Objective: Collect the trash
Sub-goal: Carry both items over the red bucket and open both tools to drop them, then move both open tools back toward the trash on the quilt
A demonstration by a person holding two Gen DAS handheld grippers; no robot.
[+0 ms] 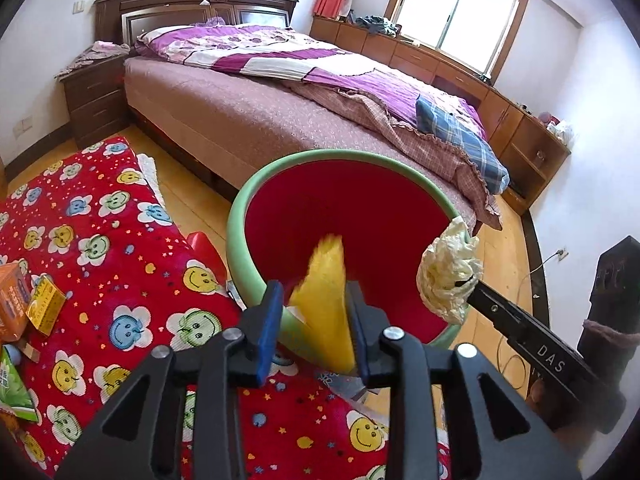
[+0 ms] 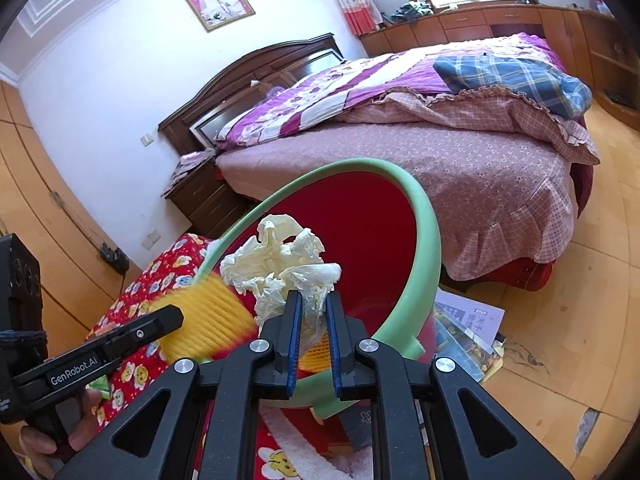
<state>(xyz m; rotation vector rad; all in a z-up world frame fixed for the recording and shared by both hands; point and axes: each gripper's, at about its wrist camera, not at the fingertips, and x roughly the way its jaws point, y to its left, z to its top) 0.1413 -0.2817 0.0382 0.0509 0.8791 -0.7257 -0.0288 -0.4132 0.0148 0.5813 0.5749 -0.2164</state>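
Bin [image 1: 240, 216], green rim and red inside, sits tilted beside the red smiley blanket [image 1: 100, 248], bed [image 1: 248, 120] behind. Left gripper [image 1: 316, 312] stands part open, blurred yellow wrapper [image 1: 328, 292] between its fingers over the bin. Right gripper [image 2: 312, 312] pinches crumpled cream tissue [image 2: 280, 264] at the bin mouth.

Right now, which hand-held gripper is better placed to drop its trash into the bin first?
Left. The left hand-held gripper has the yellow piece over the bin's red inside; the right hand-held gripper holds its crumpled wad near the rim.
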